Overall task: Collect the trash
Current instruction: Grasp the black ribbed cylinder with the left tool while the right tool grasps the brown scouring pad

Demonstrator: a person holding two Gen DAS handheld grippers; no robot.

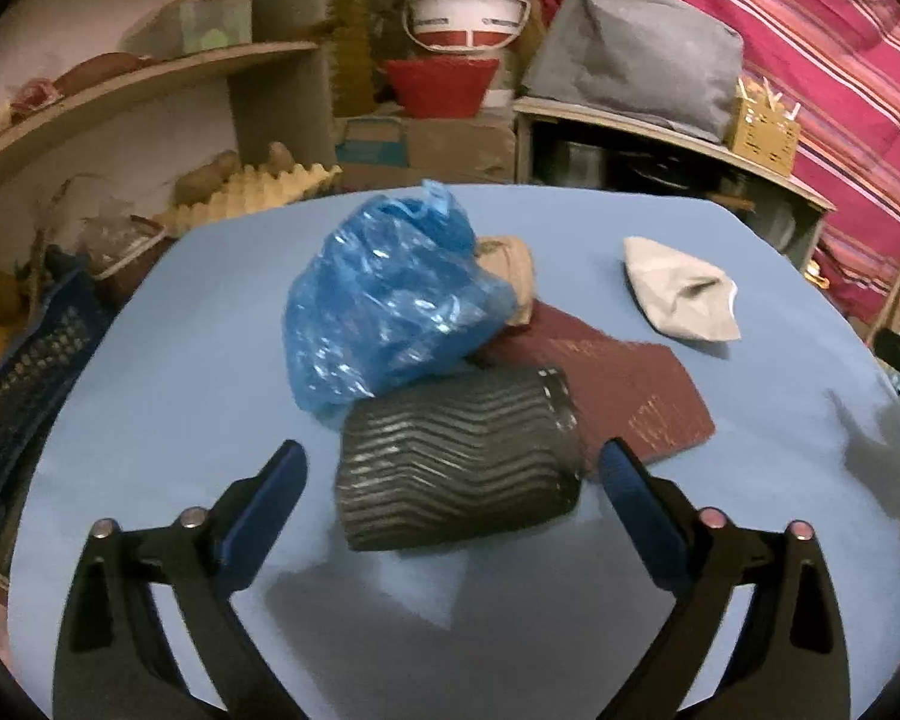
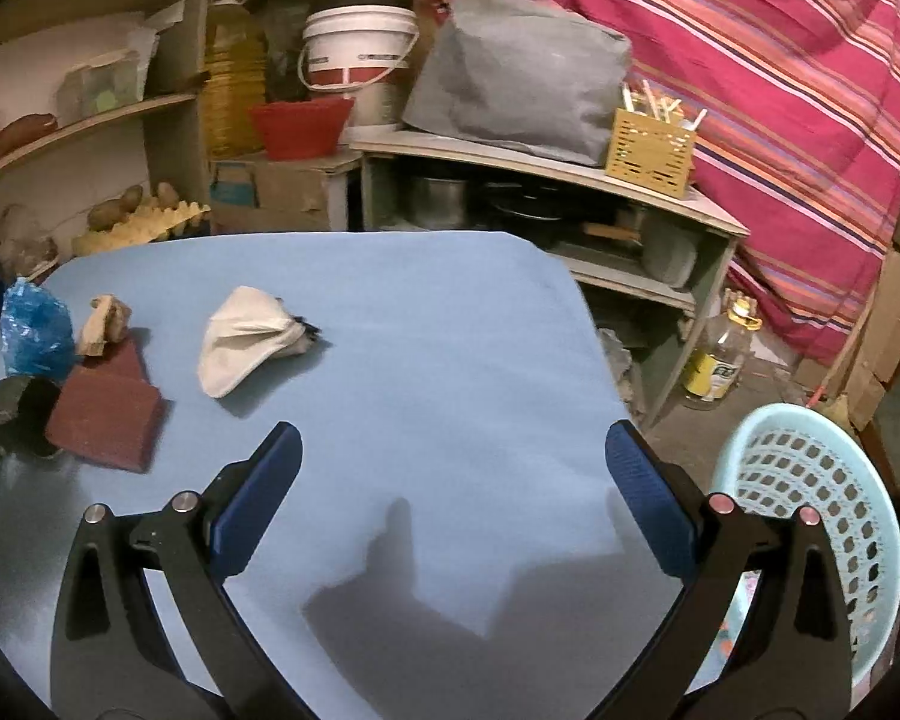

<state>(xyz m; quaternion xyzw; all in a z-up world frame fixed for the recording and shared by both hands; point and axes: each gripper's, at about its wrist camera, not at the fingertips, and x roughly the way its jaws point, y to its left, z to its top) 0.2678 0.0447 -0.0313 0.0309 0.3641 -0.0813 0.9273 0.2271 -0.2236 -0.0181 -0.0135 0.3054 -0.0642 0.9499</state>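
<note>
On the blue table [image 1: 180,360] lie a black ribbed cup [image 1: 459,465] on its side, a crumpled blue plastic bag [image 1: 384,300], a dark red flat box [image 1: 624,384], a beige crumpled scrap [image 1: 510,264] and a white crumpled paper [image 1: 681,291]. My left gripper [image 1: 453,468] is open, its fingers on either side of the cup, just short of it. My right gripper [image 2: 453,450] is open and empty over bare table [image 2: 450,330]. In the right wrist view the white paper [image 2: 246,339], red box [image 2: 108,414], bag [image 2: 33,330] and cup [image 2: 15,408] lie to its left.
A light blue plastic basket [image 2: 822,516] stands off the table's right edge. Shelves with buckets [image 2: 354,48], pots and a grey cover [image 2: 516,72] stand behind the table. A dark crate [image 1: 24,384] is at the left edge. A bottle [image 2: 720,354] stands on the floor.
</note>
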